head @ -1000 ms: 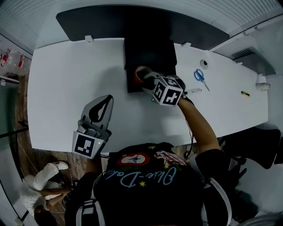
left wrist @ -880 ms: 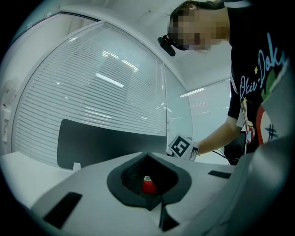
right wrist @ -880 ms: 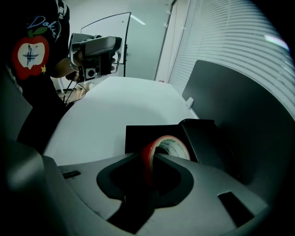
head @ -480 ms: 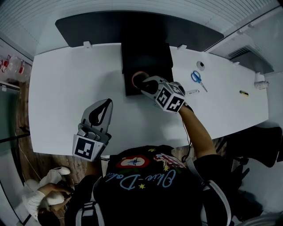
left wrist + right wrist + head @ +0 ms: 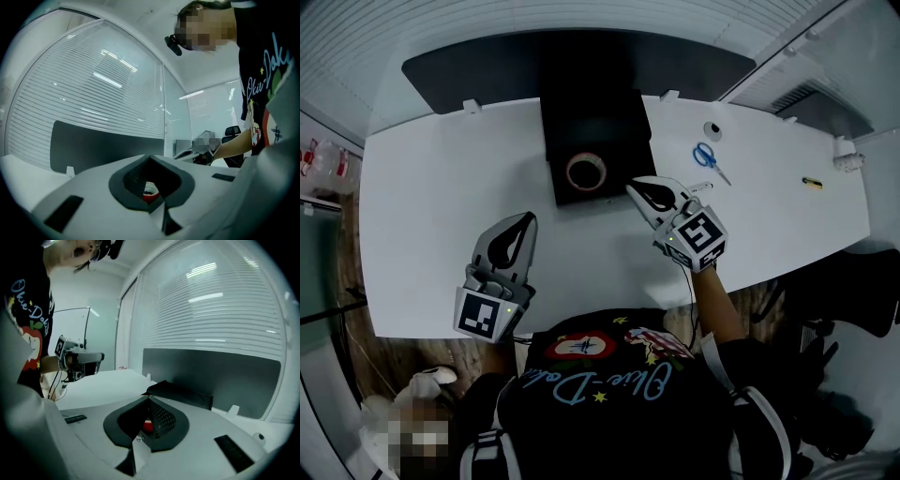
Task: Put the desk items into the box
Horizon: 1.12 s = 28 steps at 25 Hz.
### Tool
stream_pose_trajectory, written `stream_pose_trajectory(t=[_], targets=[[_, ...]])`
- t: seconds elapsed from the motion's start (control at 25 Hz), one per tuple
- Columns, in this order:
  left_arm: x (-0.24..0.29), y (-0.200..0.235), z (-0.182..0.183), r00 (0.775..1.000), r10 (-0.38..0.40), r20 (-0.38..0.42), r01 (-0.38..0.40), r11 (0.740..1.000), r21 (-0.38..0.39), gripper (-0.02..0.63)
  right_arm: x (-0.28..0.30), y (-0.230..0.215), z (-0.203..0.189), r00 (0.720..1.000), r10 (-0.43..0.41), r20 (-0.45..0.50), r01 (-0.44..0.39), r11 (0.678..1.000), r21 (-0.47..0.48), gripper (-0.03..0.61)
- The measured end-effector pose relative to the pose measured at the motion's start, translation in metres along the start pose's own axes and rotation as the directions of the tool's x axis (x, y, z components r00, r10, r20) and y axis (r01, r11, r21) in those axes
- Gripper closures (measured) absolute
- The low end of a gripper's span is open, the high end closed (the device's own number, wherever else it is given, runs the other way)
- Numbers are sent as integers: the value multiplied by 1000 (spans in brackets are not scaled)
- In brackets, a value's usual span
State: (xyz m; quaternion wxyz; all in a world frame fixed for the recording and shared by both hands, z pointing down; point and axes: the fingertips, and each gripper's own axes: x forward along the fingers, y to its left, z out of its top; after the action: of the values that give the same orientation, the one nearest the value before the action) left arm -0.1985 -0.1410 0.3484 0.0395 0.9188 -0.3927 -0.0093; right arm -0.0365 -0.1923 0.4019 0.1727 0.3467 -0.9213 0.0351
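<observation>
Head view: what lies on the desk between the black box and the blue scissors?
Nothing lies there. In the head view, the stretch of white desk between the black box and the blue scissors is bare.

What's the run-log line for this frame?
red-rimmed tape roll: inside black open box | right gripper: jaws just closed, empty | left gripper: shut, empty | blue-handled scissors: on white desk

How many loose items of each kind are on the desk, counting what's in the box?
Tape roll: 1, in the box
Scissors: 1
Pen: 1
Round white thing: 1
Yellow thing: 1
White thing, far right: 1
Total: 6
</observation>
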Motion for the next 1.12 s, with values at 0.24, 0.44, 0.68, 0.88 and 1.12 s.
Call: stream_pose_trajectory(t=[0.24, 0.44, 0.68, 0.88, 1.12], targets=[[10, -15, -1, 998, -57, 0, 57, 998, -1, 614, -71, -33, 34, 943, -229, 243, 156, 945, 288, 572], [23, -29, -4, 993, -114, -7, 114, 993, -6, 614, -138, -58, 52, 837, -421, 349, 253, 864, 436, 572], [35, -47, -9, 980, -200, -17, 199, 980, -12, 614, -192, -67, 48, 750, -563, 347, 368, 791, 488, 572], [50, -58, -9, 969, -246, -2, 246, 968, -39, 614, -215, -69, 43, 720, -608, 335, 408, 761, 505, 572], [73, -88, -6, 960, -280, -8, 279, 959, -44, 614, -247, -81, 33, 700, -634, 330, 432, 743, 510, 572]])
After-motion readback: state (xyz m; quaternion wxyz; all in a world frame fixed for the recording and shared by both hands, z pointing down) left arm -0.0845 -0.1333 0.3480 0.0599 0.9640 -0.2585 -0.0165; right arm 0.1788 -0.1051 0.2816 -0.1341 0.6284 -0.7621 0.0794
